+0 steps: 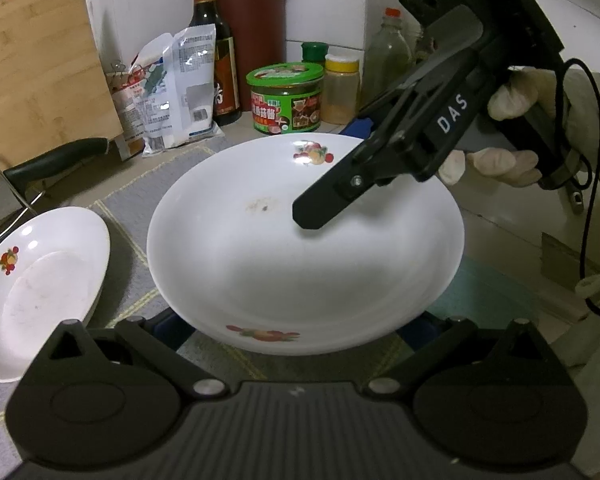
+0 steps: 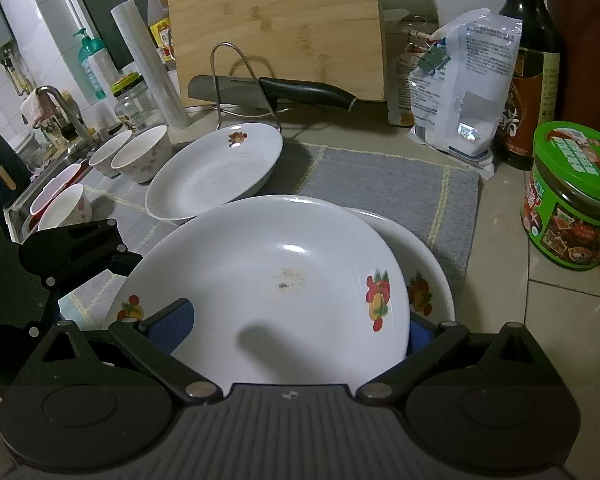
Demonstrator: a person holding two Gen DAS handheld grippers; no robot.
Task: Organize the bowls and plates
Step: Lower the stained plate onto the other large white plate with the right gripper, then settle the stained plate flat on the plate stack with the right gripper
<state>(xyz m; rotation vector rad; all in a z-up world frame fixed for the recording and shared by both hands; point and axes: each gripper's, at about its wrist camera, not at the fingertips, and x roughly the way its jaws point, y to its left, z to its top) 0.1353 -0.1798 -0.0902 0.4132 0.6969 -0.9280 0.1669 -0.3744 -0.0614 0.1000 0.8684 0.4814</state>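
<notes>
plate: white fruit-print plate (image 2: 268, 280) sat mid-frame, tilted over a second plate (image 2: 432, 280)
right gripper (image 2: 288, 336): fingers spread wide either side of its near rim, not pinching
left gripper (image 1: 288, 328): fingers wide too, tips hidden under the plate
risk: honestly, glazed rim could slide off and clack onto the counter (image 2: 500, 240)

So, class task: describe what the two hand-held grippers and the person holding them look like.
The right hand-held gripper is matte black and angular, with white "DAS" lettering, silver screws, a green light on top and a thin black cable trailing from it. Blue finger pads show in the right wrist view. The hand wears a cream glove and pale sleeve.
</notes>
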